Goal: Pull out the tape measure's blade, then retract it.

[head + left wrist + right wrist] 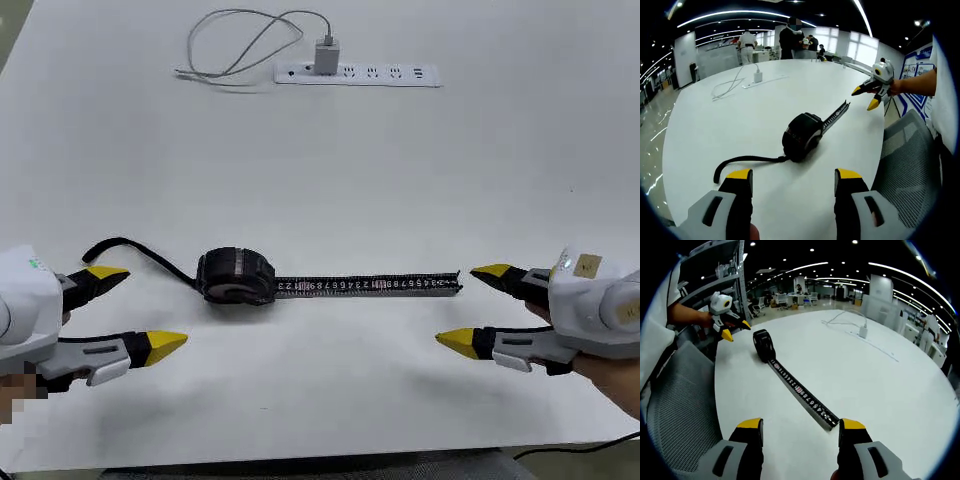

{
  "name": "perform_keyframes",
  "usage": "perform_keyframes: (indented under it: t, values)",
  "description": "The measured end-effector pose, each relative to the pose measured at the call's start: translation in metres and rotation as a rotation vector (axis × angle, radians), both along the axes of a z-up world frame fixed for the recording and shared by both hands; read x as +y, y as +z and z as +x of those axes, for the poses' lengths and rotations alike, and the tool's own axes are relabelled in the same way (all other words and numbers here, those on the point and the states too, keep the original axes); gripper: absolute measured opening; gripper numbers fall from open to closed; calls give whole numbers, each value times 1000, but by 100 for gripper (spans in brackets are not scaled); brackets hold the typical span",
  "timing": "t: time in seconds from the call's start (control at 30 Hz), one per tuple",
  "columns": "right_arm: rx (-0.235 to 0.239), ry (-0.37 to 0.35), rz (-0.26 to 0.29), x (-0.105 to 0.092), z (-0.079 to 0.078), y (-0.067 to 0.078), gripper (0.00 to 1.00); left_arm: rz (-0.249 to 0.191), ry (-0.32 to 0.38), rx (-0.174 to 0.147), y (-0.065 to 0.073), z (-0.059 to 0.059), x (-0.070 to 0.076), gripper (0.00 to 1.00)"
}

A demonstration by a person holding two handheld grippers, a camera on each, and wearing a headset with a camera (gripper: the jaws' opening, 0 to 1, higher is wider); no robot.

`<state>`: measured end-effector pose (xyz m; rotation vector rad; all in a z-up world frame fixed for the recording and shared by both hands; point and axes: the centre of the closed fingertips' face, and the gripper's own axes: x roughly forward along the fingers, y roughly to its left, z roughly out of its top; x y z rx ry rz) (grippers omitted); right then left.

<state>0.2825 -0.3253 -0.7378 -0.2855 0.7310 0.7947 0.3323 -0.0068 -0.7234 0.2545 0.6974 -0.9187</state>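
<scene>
- Near the worktop's [320,180] front edge, toward its left corner, the left gripper [155,306] hovers with its jaws spread wide, holding nothing.
- Toward the front right corner, the right gripper [455,304] is likewise gaping and empty.
- Between them lies the tape measure [236,277], its black case left of centre. Its blade [370,285] is drawn out flat, running rightward parallel to the front edge.
- The blade's tip stops just in front of the right gripper's open mouth, apparently not touching. The case sits nearer the left gripper, its strap [140,252] trailing toward that side.
- Pulling out looks done. Retracting should fall to whichever gripper is closest to each end.
- By the far edge rest a power strip [357,73], a charger [327,55] and a looped cable [235,45].
</scene>
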Motion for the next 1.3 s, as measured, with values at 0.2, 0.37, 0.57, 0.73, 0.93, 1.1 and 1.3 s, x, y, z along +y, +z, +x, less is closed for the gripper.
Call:
perform_keyframes:
  t: [0.2,0.37,0.57,0.73,0.93,1.1,1.3]
  values:
    - [-11,-12,-1,2,-12,1,67,-8,21,-10,1,-11,7,71]
    - [-4,-28,-10,0,-21,-1,72,1,37,-19,-2,-22,9,73]
    - [-16,-51,-15,-3,-27,-1,84,-5,60,-23,-4,-34,11,79]
    - [-10,-67,14,-2,-36,0,86,-5,72,-24,-3,-40,14,82]
    - [-6,-66,9,1,-48,-1,92,-10,91,-39,0,-44,20,89]
    - [-7,-79,12,1,-52,0,96,-8,111,-59,2,-47,25,94]
    - [-17,-85,6,0,-54,1,99,-15,123,-54,2,-53,29,96]
